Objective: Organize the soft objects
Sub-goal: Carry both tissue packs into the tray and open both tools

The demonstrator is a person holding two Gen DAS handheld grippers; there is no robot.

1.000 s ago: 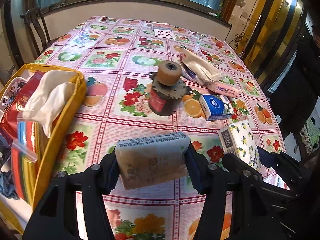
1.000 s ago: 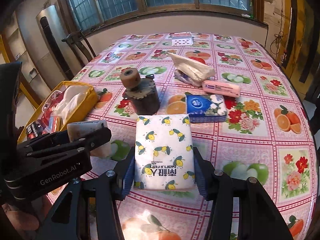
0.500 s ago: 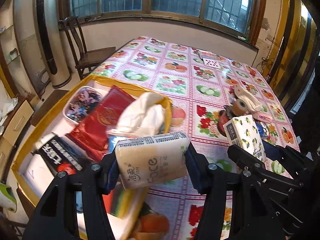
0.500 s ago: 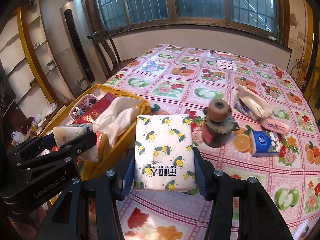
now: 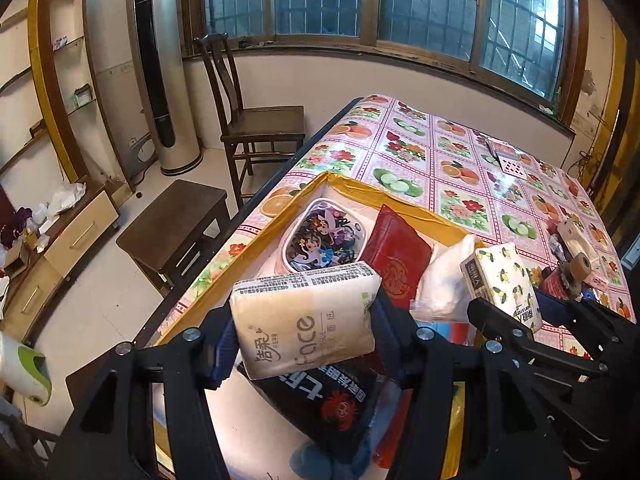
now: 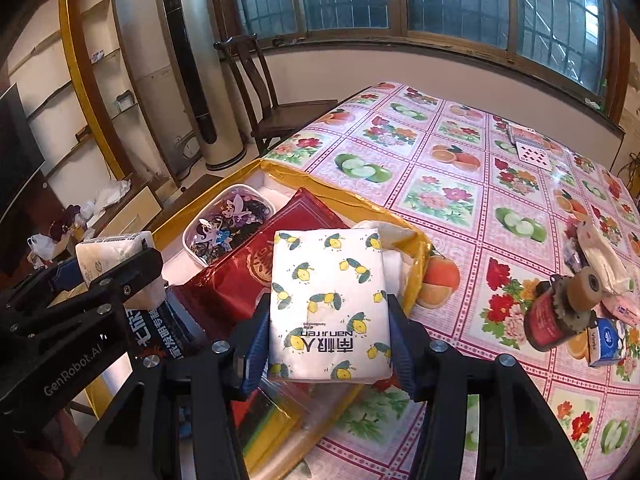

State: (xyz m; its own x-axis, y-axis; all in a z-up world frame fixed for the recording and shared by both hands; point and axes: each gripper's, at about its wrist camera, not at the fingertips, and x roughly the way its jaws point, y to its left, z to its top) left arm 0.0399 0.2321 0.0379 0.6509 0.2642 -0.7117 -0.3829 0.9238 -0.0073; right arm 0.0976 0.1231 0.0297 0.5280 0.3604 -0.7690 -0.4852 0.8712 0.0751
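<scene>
Tissue packs are held above the yellow storage box [image 5: 362, 189], presumably so that they can be dropped in with the other soft goods. The beige tissue pack [image 5: 306, 318] is clamped crosswise between the narrowed jaws of the left gripper [image 5: 304, 340], at lower centre of the left wrist frame, over a black snack bag [image 5: 336, 404] lying in the box. The lemon-print tissue pack [image 6: 330, 306] is pinched lengthwise in the right gripper [image 6: 326, 344], closed on its sides, at centre of the right wrist frame, over the box's right-hand wall and a red pouch [image 6: 256, 280]. A lidded cartoon tub [image 5: 322, 240] is seen at the far end of the box. A blue tissue pack [image 6: 606, 344] and a pink packet [image 6: 620, 310] remain on the fruit-print tablecloth [image 6: 460, 184] at right, beside a grinding wheel tool [image 6: 560, 308], so more sorting is judged to remain.
</scene>
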